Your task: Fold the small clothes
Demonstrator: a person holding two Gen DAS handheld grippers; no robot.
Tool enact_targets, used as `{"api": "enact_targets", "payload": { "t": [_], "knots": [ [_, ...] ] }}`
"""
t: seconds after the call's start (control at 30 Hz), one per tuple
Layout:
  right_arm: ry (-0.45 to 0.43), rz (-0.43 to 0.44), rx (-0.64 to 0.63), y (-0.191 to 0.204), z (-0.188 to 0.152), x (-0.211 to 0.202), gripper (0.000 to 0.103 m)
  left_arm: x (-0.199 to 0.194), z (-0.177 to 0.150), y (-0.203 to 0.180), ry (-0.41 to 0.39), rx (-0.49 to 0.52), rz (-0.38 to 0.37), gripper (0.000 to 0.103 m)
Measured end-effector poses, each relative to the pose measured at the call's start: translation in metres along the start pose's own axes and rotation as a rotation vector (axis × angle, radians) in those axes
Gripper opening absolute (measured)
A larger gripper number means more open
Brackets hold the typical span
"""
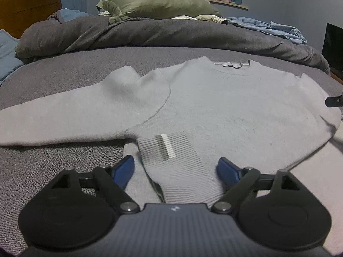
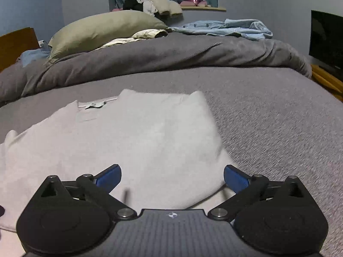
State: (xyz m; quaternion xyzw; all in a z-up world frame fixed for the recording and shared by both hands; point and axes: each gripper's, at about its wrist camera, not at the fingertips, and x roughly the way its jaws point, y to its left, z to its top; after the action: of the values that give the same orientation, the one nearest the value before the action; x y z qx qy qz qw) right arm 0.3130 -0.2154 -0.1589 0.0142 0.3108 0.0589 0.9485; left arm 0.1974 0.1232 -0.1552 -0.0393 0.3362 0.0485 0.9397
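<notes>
A light grey knitted sweater (image 1: 225, 98) lies flat on the grey bed cover (image 1: 64, 160), neck label at the far side. Its one sleeve (image 1: 70, 115) stretches out to the left. A ribbed cuff (image 1: 171, 156) with a grey and a white stripe is laid over the lower body. My left gripper (image 1: 174, 162) stands open around that cuff, and its blue pads (image 1: 124, 167) do not touch it. In the right wrist view the same sweater (image 2: 133, 141) fills the left half. My right gripper (image 2: 172, 170) hangs open over its near right edge, gripping nothing.
A bunched dark grey duvet (image 2: 171, 51) crosses the bed behind the sweater. An olive pillow (image 1: 158, 4) and blue clothes (image 2: 231, 27) lie beyond it. A wooden headboard (image 1: 27, 8) stands at the left, a dark screen (image 2: 325, 38) at the right. Bare cover (image 2: 278, 128) lies right of the sweater.
</notes>
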Motion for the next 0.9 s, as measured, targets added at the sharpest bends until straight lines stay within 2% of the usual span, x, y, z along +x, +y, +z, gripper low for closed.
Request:
{"api": "enact_targets", "payload": {
  "t": [0.03, 0.23, 0.33, 0.43, 0.5, 0.57, 0.63, 0.7, 0.77, 0.83, 0.9],
  "knots": [
    [0.001, 0.011, 0.004, 0.002, -0.001, -0.001, 0.103, 0.001, 0.0, 0.0, 0.0, 0.002, -0.003, 0.094],
    [0.034, 0.055, -0.013, 0.017, -0.011, 0.003, 0.103, 0.005, -0.003, -0.005, 0.0, 0.025, 0.005, 0.102],
    [0.045, 0.054, -0.014, 0.023, -0.017, 0.005, 0.103, 0.009, -0.004, -0.005, 0.01, 0.025, -0.003, 0.103],
    [0.069, 0.052, 0.0, 0.026, -0.026, 0.011, 0.103, 0.011, -0.001, 0.0, 0.032, 0.006, -0.03, 0.103],
    [0.066, 0.042, -0.037, 0.03, -0.031, 0.011, 0.103, 0.007, 0.003, 0.008, 0.035, -0.008, -0.076, 0.103],
    [0.069, 0.035, -0.058, 0.032, -0.033, 0.011, 0.103, -0.001, 0.005, 0.023, -0.021, -0.083, -0.111, 0.103],
    [0.07, 0.037, -0.056, 0.032, -0.033, 0.011, 0.103, -0.008, 0.006, 0.041, -0.067, -0.207, -0.067, 0.103],
    [0.07, 0.039, -0.057, 0.032, -0.034, 0.011, 0.103, -0.006, 0.004, 0.064, -0.052, -0.361, -0.045, 0.103],
    [0.069, 0.037, -0.06, 0.032, -0.035, 0.011, 0.103, -0.003, -0.001, 0.085, -0.045, -0.471, -0.031, 0.103],
    [0.066, 0.028, -0.072, 0.033, -0.036, 0.01, 0.103, 0.001, -0.001, 0.098, -0.045, -0.493, 0.002, 0.103],
    [0.061, 0.023, -0.081, 0.035, -0.037, 0.011, 0.103, 0.008, 0.006, 0.11, -0.039, -0.473, 0.033, 0.103]
  ]
}}
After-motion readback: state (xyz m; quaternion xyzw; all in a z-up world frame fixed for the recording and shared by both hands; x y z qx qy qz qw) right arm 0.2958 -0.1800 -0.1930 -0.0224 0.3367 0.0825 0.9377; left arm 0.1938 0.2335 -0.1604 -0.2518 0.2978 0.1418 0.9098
